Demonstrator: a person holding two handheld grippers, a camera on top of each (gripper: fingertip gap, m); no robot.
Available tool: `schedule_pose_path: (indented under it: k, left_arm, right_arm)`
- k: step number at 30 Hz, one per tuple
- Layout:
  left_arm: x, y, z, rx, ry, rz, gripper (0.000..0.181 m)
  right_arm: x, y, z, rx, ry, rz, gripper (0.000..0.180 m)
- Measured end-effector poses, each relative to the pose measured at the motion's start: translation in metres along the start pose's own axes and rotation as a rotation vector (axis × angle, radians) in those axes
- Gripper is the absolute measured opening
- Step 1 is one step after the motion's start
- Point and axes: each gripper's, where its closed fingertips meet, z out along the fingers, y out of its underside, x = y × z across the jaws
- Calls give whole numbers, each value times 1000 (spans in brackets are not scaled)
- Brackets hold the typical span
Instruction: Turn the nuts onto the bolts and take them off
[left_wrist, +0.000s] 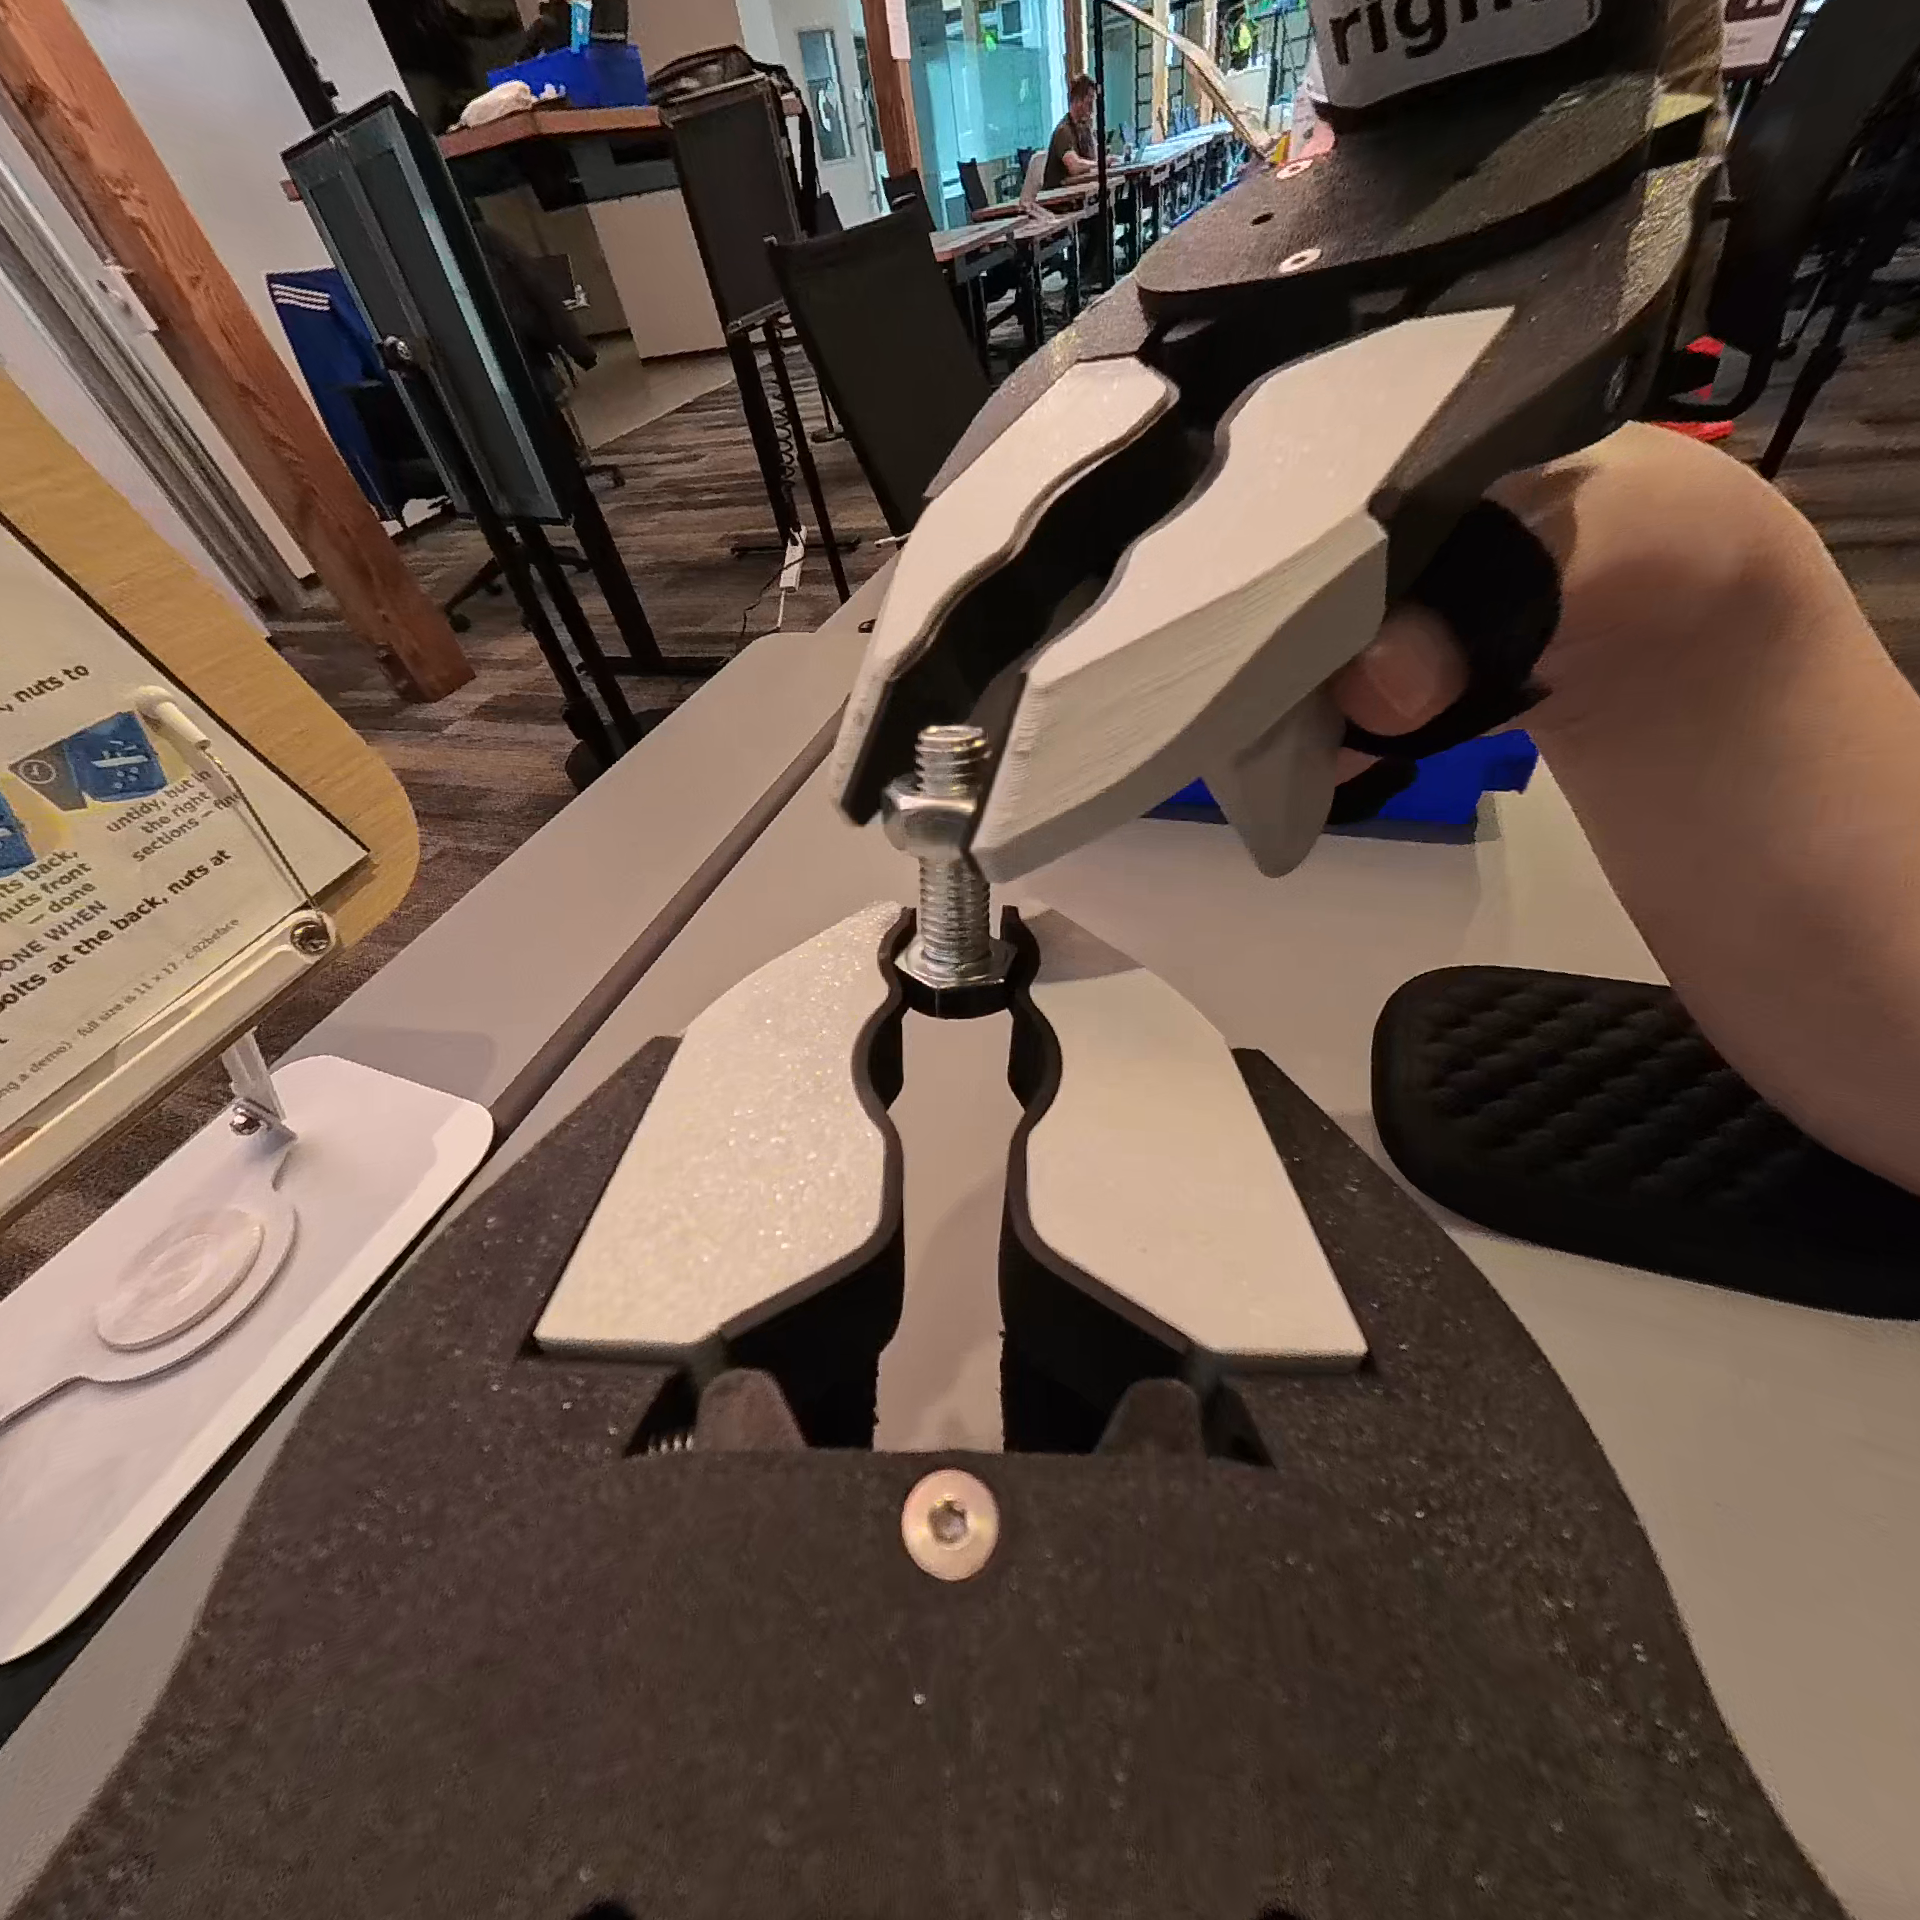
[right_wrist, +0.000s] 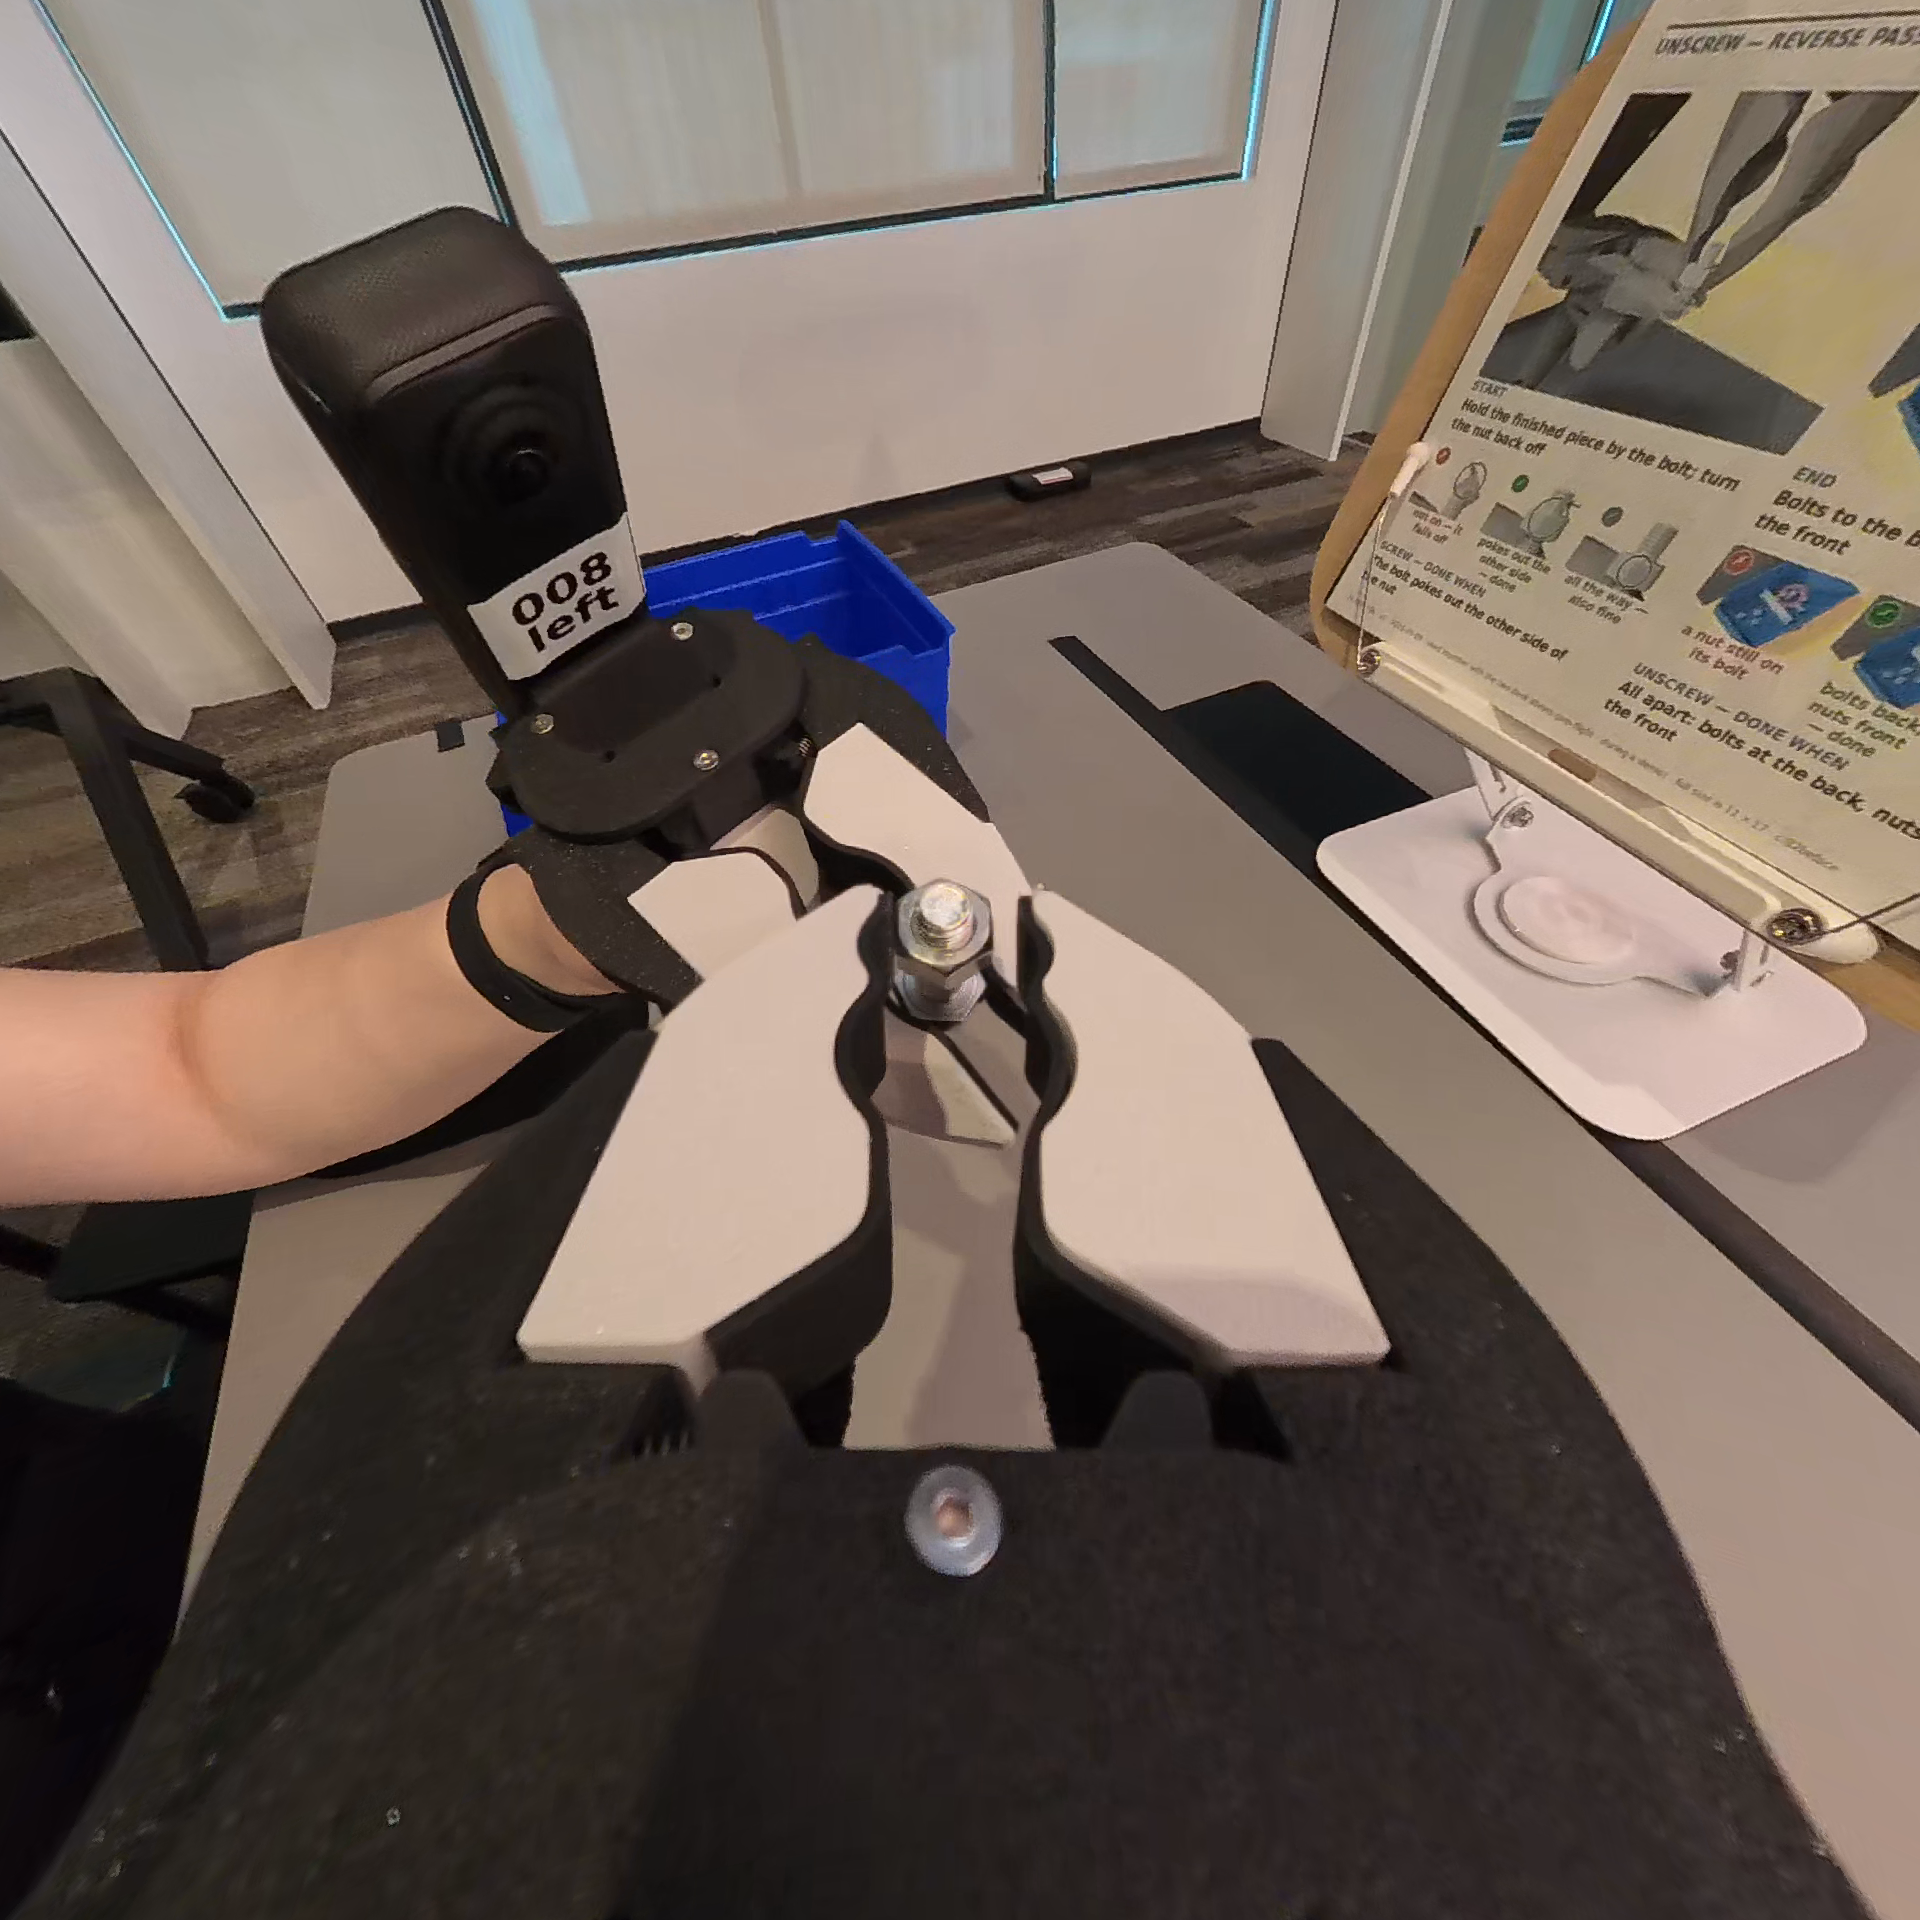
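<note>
- The left gripper (left_wrist: 954, 971) pinches the head of the bolt (left_wrist: 951, 914) between its two tips, a little above the middle of the left wrist view.
- The bolt stands straight up, with its threads showing.
- A shiny nut (left_wrist: 928, 819) sits on the bolt near the top, with a bit of thread poking out above it.
- The right gripper (left_wrist: 914, 805) comes down from the upper right of the frame, and its grey fingers (left_wrist: 1174, 665) squeeze the nut from both sides.
- A hand (left_wrist: 1662, 727) at the right edge holds that gripper.
- In the right wrist view the bolt (right_wrist: 940, 925) and nut (right_wrist: 940, 940) show from above, near the middle, between the right gripper's tips (right_wrist: 940, 951).
- The left gripper (right_wrist: 925, 1013) reaches in from the left there, and its tips are mostly hidden.
- A blue bin (right_wrist: 831, 613) sits behind it on the grey table (right_wrist: 1195, 644).
- A picture board on a white stand (right_wrist: 1610, 997) is at the right side of that frame.
</note>
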Motion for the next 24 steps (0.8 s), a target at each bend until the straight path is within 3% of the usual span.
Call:
schedule_pose_path:
  k: [9,14,24]
  left_arm:
    - [-3,3,0,-20,-8,-5,15]
    - [3,22,9,-144,-20,80,15]
    - [5,30,14,-189,-14,91,15]
  right_arm:
    - [3,0,-18,8,-35,33,21]
    - [3,22,-17,-172,49,57,21]
    - [10,45,-17,-292,64,135,20]
